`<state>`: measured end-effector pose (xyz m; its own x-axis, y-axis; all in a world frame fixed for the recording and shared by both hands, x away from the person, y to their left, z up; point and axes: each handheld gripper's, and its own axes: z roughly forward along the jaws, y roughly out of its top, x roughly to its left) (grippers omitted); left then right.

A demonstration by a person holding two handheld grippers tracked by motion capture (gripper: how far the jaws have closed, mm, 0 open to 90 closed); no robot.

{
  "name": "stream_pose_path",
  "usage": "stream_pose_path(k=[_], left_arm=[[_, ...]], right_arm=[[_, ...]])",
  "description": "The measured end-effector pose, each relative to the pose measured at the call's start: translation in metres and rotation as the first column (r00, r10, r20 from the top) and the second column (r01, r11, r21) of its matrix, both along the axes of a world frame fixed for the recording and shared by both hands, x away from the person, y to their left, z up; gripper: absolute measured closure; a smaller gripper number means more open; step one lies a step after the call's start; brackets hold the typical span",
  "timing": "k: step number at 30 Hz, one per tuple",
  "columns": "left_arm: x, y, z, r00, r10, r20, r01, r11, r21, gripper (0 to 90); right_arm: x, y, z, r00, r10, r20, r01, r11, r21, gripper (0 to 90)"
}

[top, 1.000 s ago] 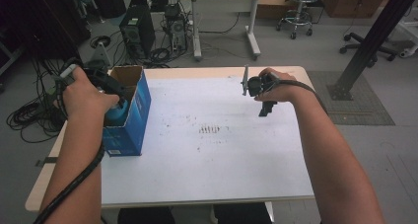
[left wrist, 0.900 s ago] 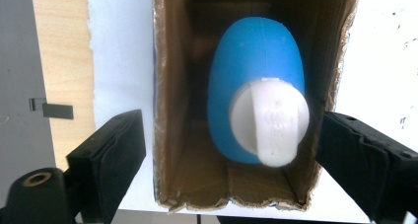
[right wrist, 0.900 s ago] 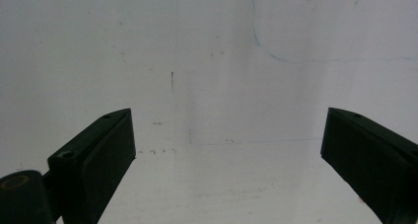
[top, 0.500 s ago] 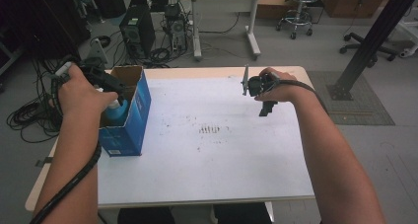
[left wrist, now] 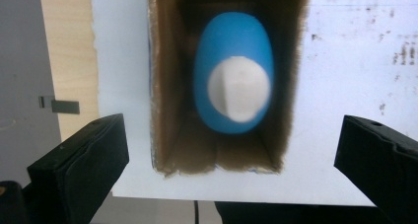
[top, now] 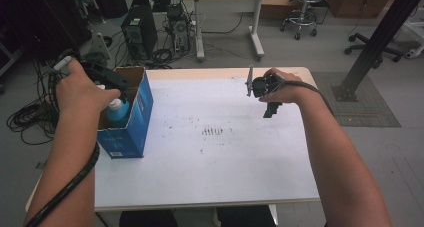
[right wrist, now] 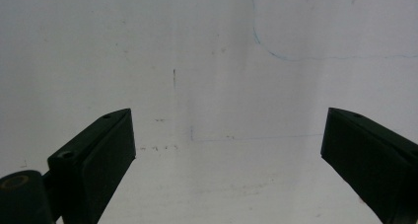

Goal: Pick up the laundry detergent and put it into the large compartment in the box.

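Black jaws of the left gripper (left wrist: 231, 169) stand wide apart, having just been opening, with nothing between them. Below stands the blue bottle (left wrist: 232, 71) (white cap up) inside the open cardboard box (top: 134, 118) at the table's (top: 210, 177) left edge. Well apart, the right gripper (right wrist: 226, 150) hangs spread over bare tabletop.

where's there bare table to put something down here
Most of the white table is bare: the whole stretch between the blue cardboard box at the left edge and the right gripper near the far right, and all the near half. Crowded only at the left, where the blue bottle stands upright inside the box under the open left gripper.
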<state>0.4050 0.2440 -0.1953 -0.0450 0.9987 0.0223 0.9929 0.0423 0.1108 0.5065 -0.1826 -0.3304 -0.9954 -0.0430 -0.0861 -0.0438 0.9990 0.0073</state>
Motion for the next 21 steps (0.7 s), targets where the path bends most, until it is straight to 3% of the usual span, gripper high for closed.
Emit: stream_pose_path(k=[5,7,8,9,10,11,12,13,15,17,18,19,21], left_arm=[[-0.004,-0.020,0.012,0.9974,-0.071,0.012,0.071,0.9975,0.000,0.2],[-0.005,-0.041,0.019,0.9886,-0.150,0.019,0.150,0.9887,-0.007,0.2],[-0.005,-0.041,0.019,0.9886,-0.150,0.019,0.150,0.9887,-0.007,0.2],[-0.006,-0.047,0.021,0.9822,-0.186,0.025,0.187,0.9823,-0.014,0.2],[-0.006,-0.058,0.024,0.9715,-0.235,0.030,0.237,0.9690,-0.071,0.2],[-0.006,-0.058,0.024,0.9715,-0.235,0.030,0.237,0.9690,-0.071,0.2],[-0.006,-0.063,0.025,0.9645,-0.263,0.024,0.264,0.9609,-0.083,0.2],[-0.006,-0.071,0.025,0.9526,-0.304,0.010,0.304,0.9472,-0.103,0.2],[-0.006,-0.081,0.026,0.9384,-0.346,0.003,0.343,0.9312,-0.123,0.2],[-0.007,-0.088,0.026,0.9280,-0.373,-0.006,0.369,0.9202,-0.132,0.2],[-0.007,-0.088,0.026,0.9280,-0.373,-0.006,0.369,0.9202,-0.132,0.2],[-0.007,-0.093,0.027,0.9177,-0.397,-0.003,0.393,0.9099,-0.132,0.2],[-0.007,-0.099,0.027,0.8888,-0.458,-0.003,0.452,0.8768,-0.166,0.2]], right_arm=[[0.000,-0.001,0.000,1.0000,-0.003,-0.002,0.003,1.000,-0.001,6.4],[0.001,-0.003,0.000,1.0000,-0.005,-0.001,0.005,1.000,-0.005,6.4],[0.001,-0.003,0.000,1.0000,-0.005,-0.001,0.005,1.000,-0.005,6.4],[0.001,-0.003,0.001,1.0000,-0.009,0.000,0.009,1.000,-0.006,6.3],[0.000,-0.004,0.001,0.9999,-0.010,-0.001,0.010,1.000,-0.009,6.3],[0.000,-0.005,0.000,1.0000,-0.009,-0.001,0.009,1.000,-0.011,6.3],[0.000,-0.005,0.000,0.9999,-0.012,0.000,0.012,1.000,-0.014,6.3],[0.000,-0.005,0.000,0.9999,-0.011,-0.001,0.011,1.000,-0.016,6.4],[-0.001,-0.006,0.000,0.9999,-0.012,-0.001,0.011,1.000,-0.019,6.4],[-0.001,-0.008,0.001,0.9999,-0.012,-0.001,0.012,1.000,-0.021,6.4],[-0.001,-0.008,0.001,0.9999,-0.012,-0.001,0.012,1.000,-0.021,6.4],[-0.001,-0.009,0.001,0.9999,-0.016,-0.003,0.016,1.000,-0.021,6.4],[-0.001,-0.010,0.002,0.9999,-0.017,0.002,0.017,1.000,-0.023,6.3]])
